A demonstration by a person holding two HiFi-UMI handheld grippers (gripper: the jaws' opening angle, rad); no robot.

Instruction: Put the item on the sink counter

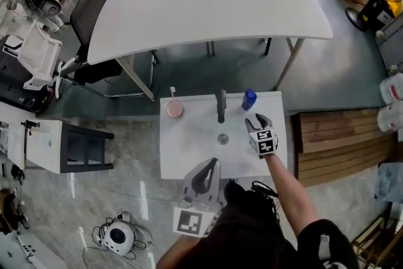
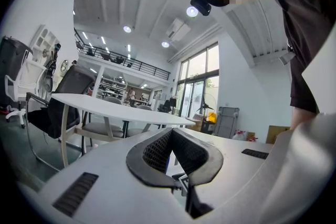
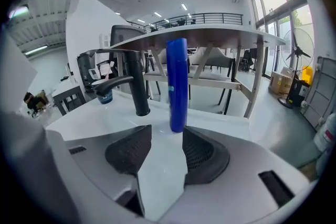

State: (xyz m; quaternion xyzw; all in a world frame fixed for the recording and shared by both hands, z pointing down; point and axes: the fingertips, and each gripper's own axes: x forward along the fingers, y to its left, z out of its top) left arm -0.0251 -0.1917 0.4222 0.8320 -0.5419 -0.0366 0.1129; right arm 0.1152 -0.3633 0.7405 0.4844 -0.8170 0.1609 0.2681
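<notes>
A tall blue bottle (image 1: 249,99) (image 3: 177,84) stands upright at the back right of the white sink counter (image 1: 189,151), to the right of the black faucet (image 1: 221,105) (image 3: 137,86). My right gripper (image 1: 258,120) (image 3: 167,136) is open just in front of the bottle. Its pads are apart, and the bottle's base stands just beyond the tips, near the right pad and free of both. My left gripper (image 1: 213,167) (image 2: 170,132) hangs over the counter's front edge, shut with nothing in it.
A cup (image 1: 174,109) (image 3: 104,96) with a toothbrush sits at the counter's back left, and the drain (image 1: 222,139) lies mid-basin. Beyond the counter stands a large white table (image 1: 208,3) with chairs. Wooden planks (image 1: 340,142) lie to the right, a small side table (image 1: 38,145) to the left.
</notes>
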